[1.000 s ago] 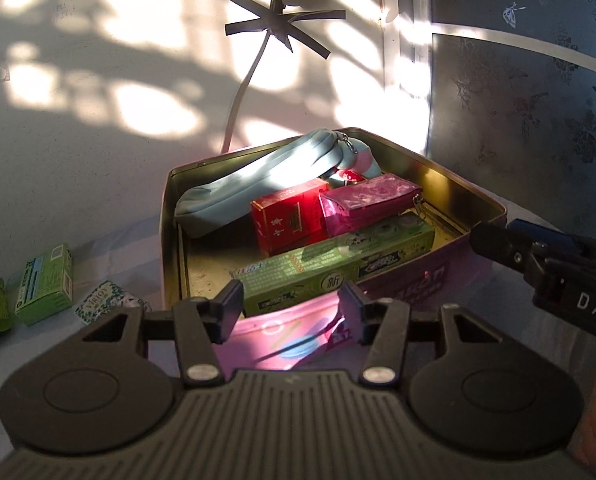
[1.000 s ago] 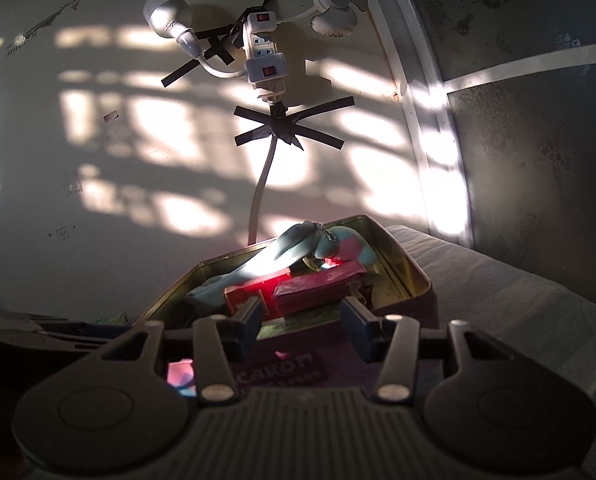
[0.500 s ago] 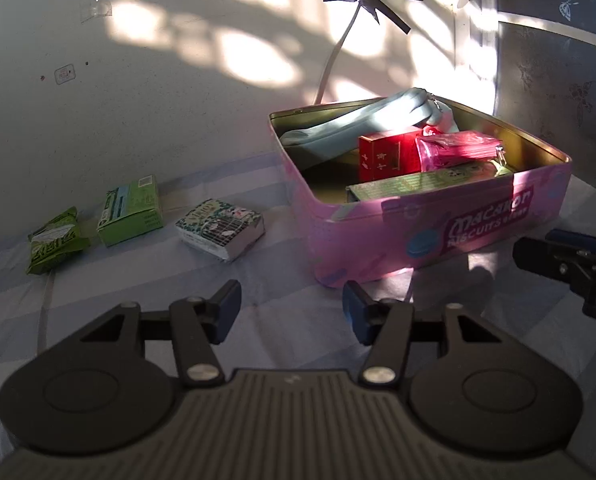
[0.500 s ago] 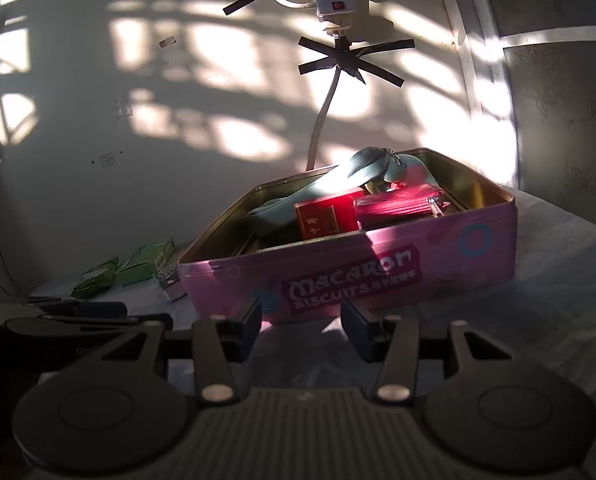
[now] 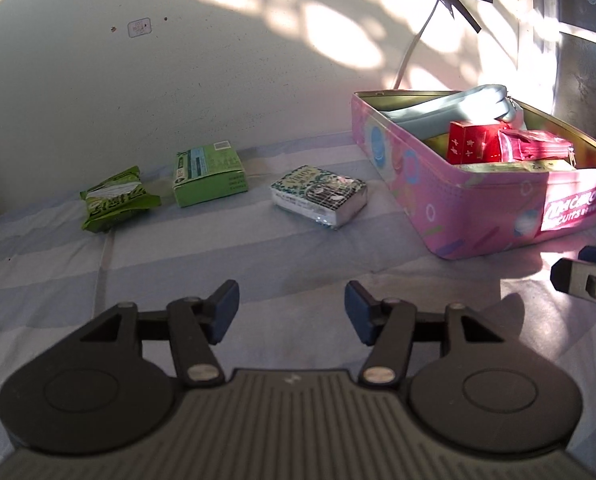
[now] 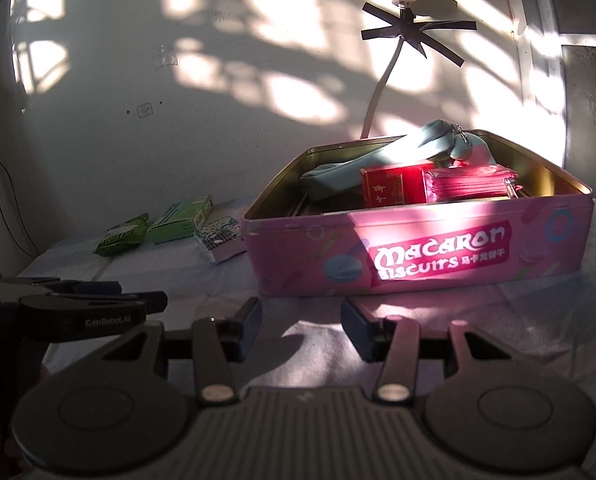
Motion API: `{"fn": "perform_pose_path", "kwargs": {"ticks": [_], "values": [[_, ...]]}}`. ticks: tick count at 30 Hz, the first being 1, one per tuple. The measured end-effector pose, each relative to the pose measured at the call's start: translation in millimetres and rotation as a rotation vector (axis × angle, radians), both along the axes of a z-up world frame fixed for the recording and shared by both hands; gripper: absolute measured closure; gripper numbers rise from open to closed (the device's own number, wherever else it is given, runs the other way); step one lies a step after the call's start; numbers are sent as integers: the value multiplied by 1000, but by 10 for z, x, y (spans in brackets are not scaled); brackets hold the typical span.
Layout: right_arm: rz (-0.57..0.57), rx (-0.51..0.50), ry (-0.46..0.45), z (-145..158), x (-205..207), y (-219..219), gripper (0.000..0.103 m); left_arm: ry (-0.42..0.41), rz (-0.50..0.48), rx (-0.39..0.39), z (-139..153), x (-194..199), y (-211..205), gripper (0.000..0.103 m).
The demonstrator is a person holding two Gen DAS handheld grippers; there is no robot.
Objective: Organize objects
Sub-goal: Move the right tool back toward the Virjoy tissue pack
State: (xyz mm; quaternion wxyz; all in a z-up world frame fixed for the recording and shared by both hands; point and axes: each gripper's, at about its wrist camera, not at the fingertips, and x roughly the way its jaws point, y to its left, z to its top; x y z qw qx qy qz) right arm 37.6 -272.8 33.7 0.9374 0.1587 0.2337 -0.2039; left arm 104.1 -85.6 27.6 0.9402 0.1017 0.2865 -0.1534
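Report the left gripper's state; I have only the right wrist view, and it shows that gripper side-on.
Observer: The left gripper has its jaws open, nothing between them.
Operator: Check whether the tissue pack touches the tin.
Observer: No. The tissue pack lies apart from the tin, with bare sheet between.
Operator: Give me the green box's neighbours.
Observer: The green box lies between the green packet and the pack, touching neither.
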Motion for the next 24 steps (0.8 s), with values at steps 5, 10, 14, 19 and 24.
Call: {"fn": "perform_pose_path", "kwargs": {"ticks": [5,10,14,19,24], "values": [[46,-14,22,-8,168,120,58,-6,29,11,-34,85,167,39],[104,-19,50,-51,356,249,58,1,68,15,-47,181,344,39],[140,-26,72,-103,487,358,58,18,94,-3,-78,237,458,39],[186,-45,92,-76,679,447,58,28,99,-45,-78,268,540,38],[260,-142,95,102,1074,540,57,39,168,-126,-55,346,777,38]]}}
